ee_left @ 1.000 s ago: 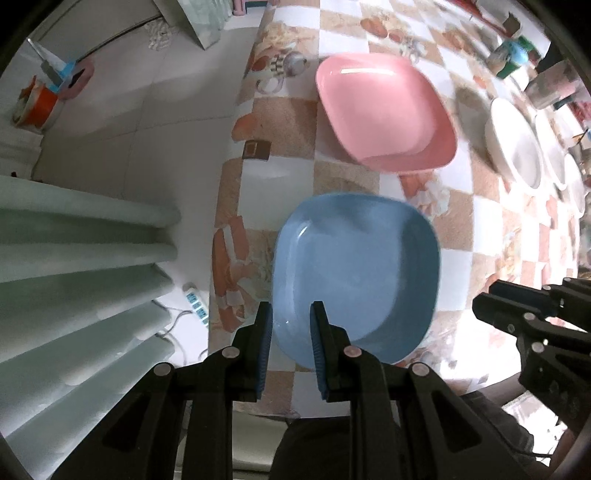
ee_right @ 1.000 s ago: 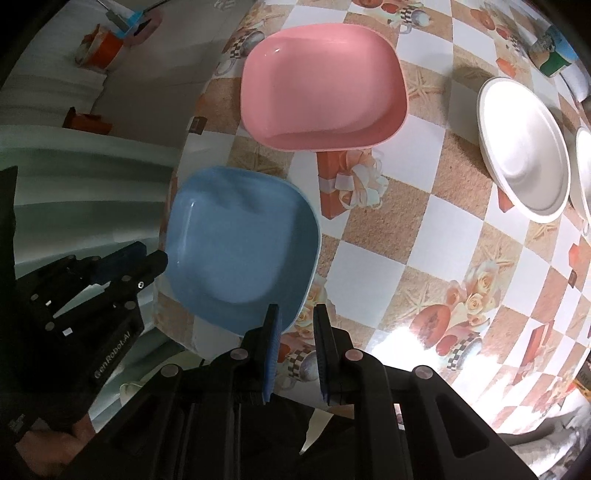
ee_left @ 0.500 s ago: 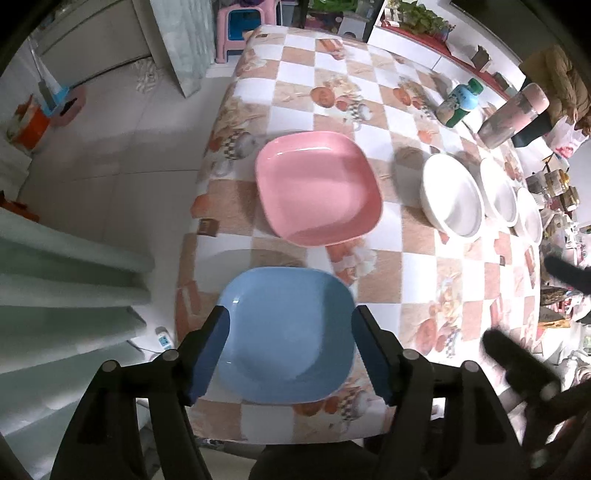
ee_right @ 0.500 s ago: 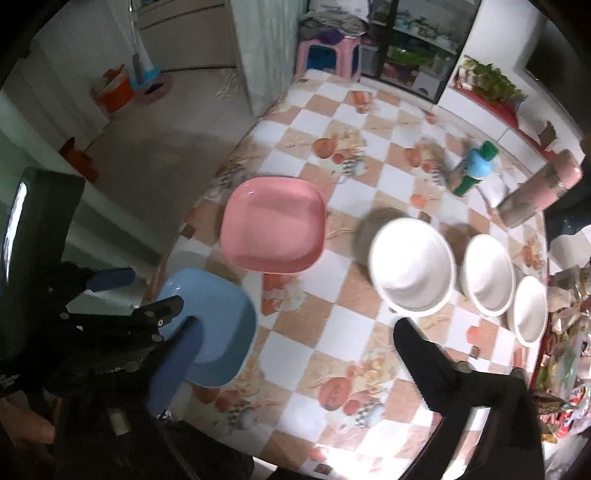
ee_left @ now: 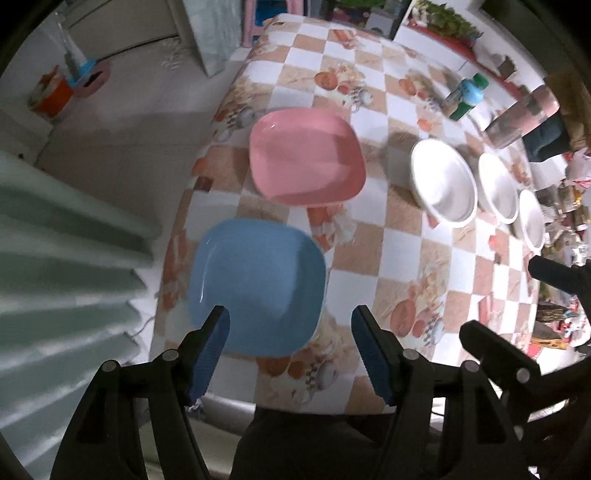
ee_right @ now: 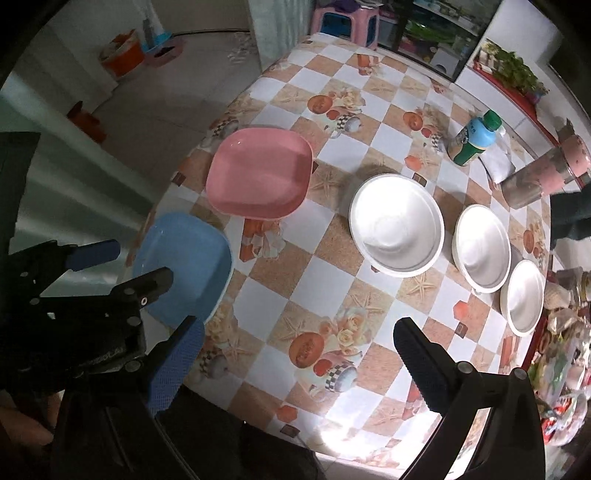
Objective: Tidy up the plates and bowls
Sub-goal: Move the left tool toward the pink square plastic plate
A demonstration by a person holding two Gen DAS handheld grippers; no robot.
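Note:
A blue square plate (ee_left: 258, 284) lies at the near left corner of the checkered table (ee_left: 406, 229), with a pink square plate (ee_left: 306, 158) just beyond it. Three white bowls (ee_left: 443, 186) (ee_left: 496, 188) (ee_left: 532, 218) stand in a row to the right. My left gripper (ee_left: 291, 328) hangs open above the blue plate's near edge, holding nothing. In the right wrist view the blue plate (ee_right: 184, 266), pink plate (ee_right: 258, 177) and largest bowl (ee_right: 397, 225) show again. My right gripper (ee_right: 295, 336) is wide open over the table's near middle. The left gripper (ee_right: 129, 266) shows at the left.
A green-capped bottle (ee_right: 472, 138) and a pink tumbler (ee_right: 543, 177) stand at the far right. Cluttered packets (ee_right: 565, 354) line the right edge. Tiled floor (ee_right: 166, 96) lies left of the table, and a pink stool (ee_right: 343, 18) stands beyond its far end.
Both grippers were shut low beside the blue plate's near edge. Both have since opened and risen, so more of the table shows. The plates and bowls stayed in place.

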